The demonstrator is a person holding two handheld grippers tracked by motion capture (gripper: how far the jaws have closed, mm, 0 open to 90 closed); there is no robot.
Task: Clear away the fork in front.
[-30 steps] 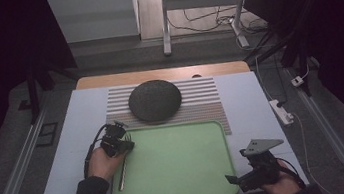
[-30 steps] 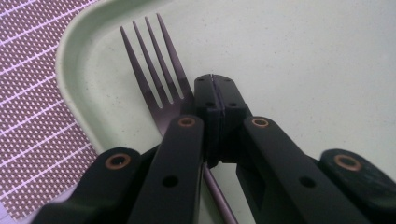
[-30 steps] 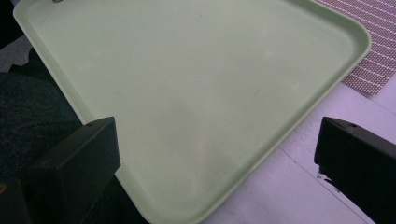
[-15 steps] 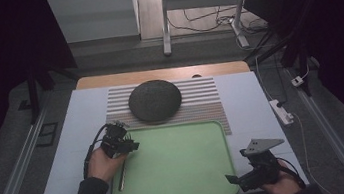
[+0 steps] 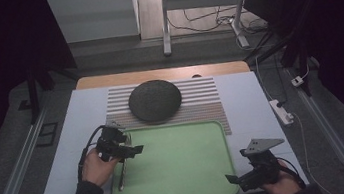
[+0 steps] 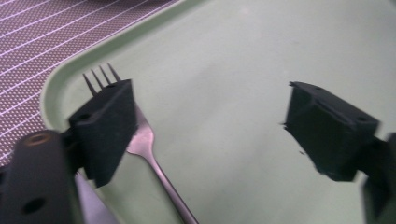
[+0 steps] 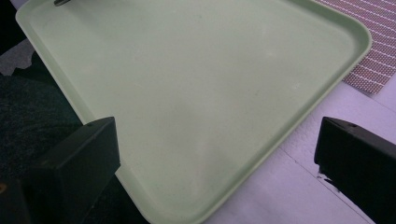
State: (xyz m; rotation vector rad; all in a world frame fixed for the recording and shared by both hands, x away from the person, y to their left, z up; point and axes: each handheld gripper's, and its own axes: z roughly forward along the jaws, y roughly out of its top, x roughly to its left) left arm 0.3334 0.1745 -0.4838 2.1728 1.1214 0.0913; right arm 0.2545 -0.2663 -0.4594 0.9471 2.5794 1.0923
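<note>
Fork (image 6: 154, 156) lies on the green tray (image 5: 190, 175), left tool (image 6: 210, 121) just opened above it.

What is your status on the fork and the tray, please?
Left gripper jaws just opened, nothing between them. Right gripper open, at the tray's near corner. Fork lying flat in the green tray, released. Nothing in the way.

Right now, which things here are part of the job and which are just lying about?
In the job: fork, lying on the green tray; left gripper, jaws just opened, nothing between them.
Lying about: dark round plate, striped mat, power strip.
</note>
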